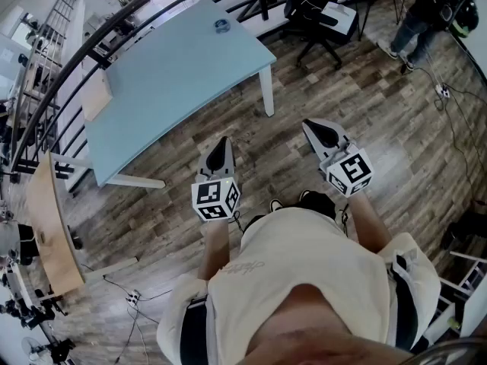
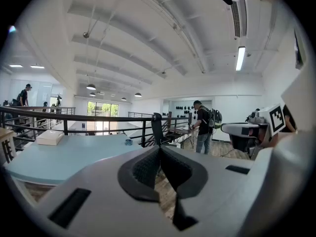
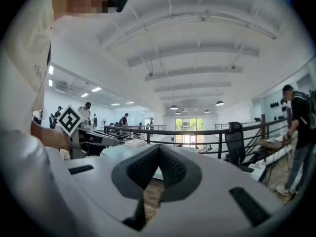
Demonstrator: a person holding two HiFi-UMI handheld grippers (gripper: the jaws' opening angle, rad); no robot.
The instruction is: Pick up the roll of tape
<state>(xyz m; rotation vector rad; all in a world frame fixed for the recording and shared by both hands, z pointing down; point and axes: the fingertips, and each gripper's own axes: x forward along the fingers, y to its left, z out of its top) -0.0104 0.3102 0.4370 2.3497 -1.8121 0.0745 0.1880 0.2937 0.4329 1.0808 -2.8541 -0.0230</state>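
A person is standing well back from a pale blue desk [image 1: 152, 74], holding the left hand-held gripper [image 1: 223, 141] and the right hand-held gripper [image 1: 307, 125] out ahead, each with its jaws closed together on nothing. The roll of tape [image 1: 221, 26] is lying well apart from both, near the desk's far right corner, almost straight beyond the left hand-held gripper, which I am judging the nearer. The roll is showing only as a small bluish speck, so whether it is lying flat or on edge is too small to tell.
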